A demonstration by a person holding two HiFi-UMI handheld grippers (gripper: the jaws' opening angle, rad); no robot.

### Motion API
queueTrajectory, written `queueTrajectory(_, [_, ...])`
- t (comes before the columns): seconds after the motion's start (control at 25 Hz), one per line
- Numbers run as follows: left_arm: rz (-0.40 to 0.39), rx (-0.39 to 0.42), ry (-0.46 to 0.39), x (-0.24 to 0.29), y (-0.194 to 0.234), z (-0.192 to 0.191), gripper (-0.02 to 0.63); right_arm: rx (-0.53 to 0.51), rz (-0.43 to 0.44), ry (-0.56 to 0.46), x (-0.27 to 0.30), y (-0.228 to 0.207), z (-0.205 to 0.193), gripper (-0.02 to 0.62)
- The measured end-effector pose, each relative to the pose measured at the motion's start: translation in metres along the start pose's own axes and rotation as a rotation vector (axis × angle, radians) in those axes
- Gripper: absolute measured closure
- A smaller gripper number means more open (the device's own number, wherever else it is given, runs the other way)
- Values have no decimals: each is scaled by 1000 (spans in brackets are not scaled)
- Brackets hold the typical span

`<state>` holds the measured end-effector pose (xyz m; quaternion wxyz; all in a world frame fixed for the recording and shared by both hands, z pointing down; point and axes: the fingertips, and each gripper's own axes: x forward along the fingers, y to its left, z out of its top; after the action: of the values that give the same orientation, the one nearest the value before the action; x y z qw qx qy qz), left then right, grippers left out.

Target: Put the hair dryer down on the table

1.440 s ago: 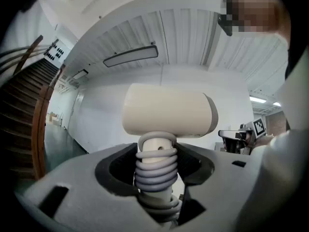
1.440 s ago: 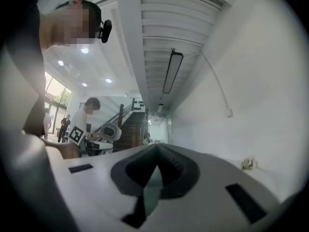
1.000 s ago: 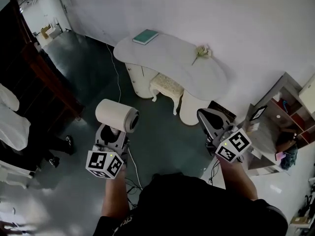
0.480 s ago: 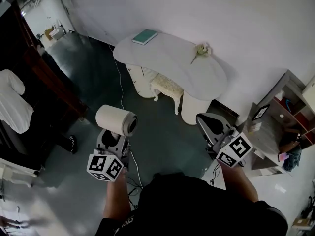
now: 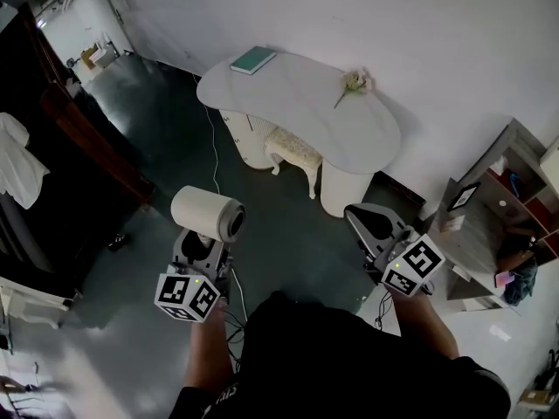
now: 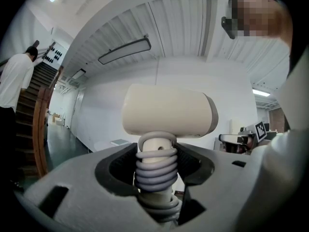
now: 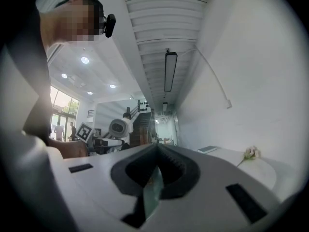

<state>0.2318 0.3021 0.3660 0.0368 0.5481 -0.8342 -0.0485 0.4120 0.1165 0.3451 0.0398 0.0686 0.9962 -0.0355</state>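
Observation:
A cream hair dryer (image 5: 208,213) stands upright in my left gripper (image 5: 201,244), low over the dark floor and well short of the table. In the left gripper view the jaws are shut on its handle (image 6: 155,164), which is wrapped in coils of grey cord, and the barrel (image 6: 166,112) lies crosswise above them. My right gripper (image 5: 360,219) hangs at the right, shut with nothing in it; its jaws (image 7: 157,149) meet at the tips. The white curved table (image 5: 288,90) stands ahead against the wall.
On the table lie a teal book (image 5: 253,59) at the left end and a flower sprig (image 5: 353,83) towards the right. A cushioned stool (image 5: 293,150) is tucked under it. A shelf unit (image 5: 489,225) stands at the right, a dark staircase (image 5: 79,138) at the left. A cable (image 5: 213,138) trails on the floor.
Both grippers sit slightly lower in the head view, and the table has drifted up and left. The person in white at the left has moved further off. The grip on the dryer is unchanged.

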Motion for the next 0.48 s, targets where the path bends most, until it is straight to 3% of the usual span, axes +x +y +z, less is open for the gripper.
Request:
queueTrajectory(0.32, [15, -12, -14, 28, 27, 3, 370, 4, 2, 19, 27, -24, -3, 589])
queueTrajectory(0.48, [38, 42, 2, 51, 56, 4, 370, 4, -13, 35, 54, -42, -6, 589])
